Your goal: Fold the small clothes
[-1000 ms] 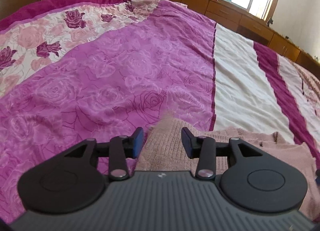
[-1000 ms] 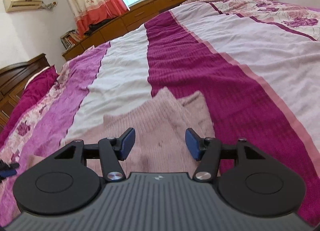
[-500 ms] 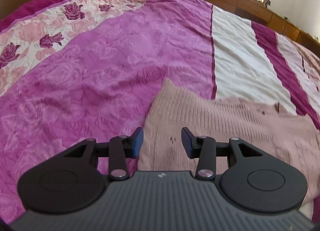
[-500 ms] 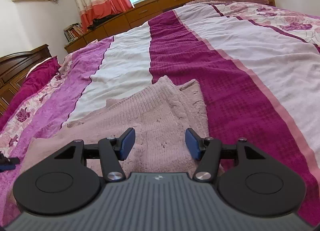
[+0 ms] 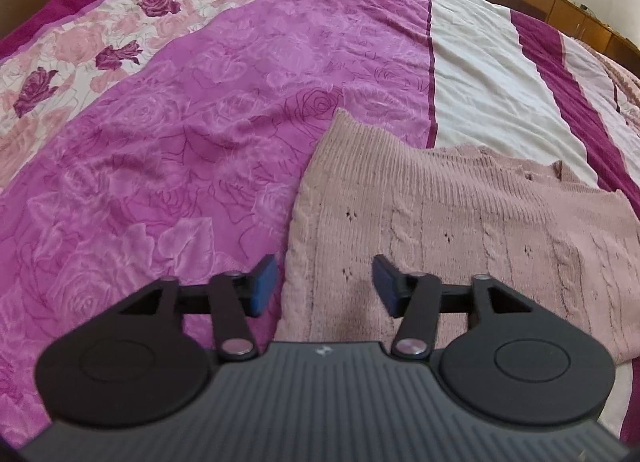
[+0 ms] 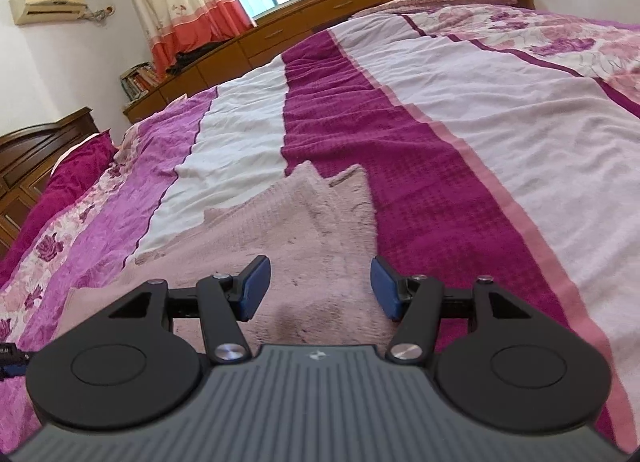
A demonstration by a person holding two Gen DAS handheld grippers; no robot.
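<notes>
Left wrist view: the left gripper (image 5: 325, 284) hovers with its jaws spread wide and nothing between them, poised over the left edge of a pink knitted sweater (image 5: 440, 214). The sweater lies flat on the bedspread (image 5: 180, 134), reaching from 6 o'clock out toward 3 o'clock, one corner pointing to 12 o'clock; the blue pads (image 5: 262, 285) straddle its edge. Right wrist view: the right gripper (image 6: 318, 288) is likewise released, its jaws apart and empty, above the same sweater (image 6: 304, 230), which runs from 6 o'clock toward 12 o'clock beside a magenta stripe. At 11 o'clock stand a curtain (image 6: 180, 2) and a wooden cabinet (image 6: 304, 22); an air conditioner (image 6: 50, 4) at 10 o'clock
</notes>
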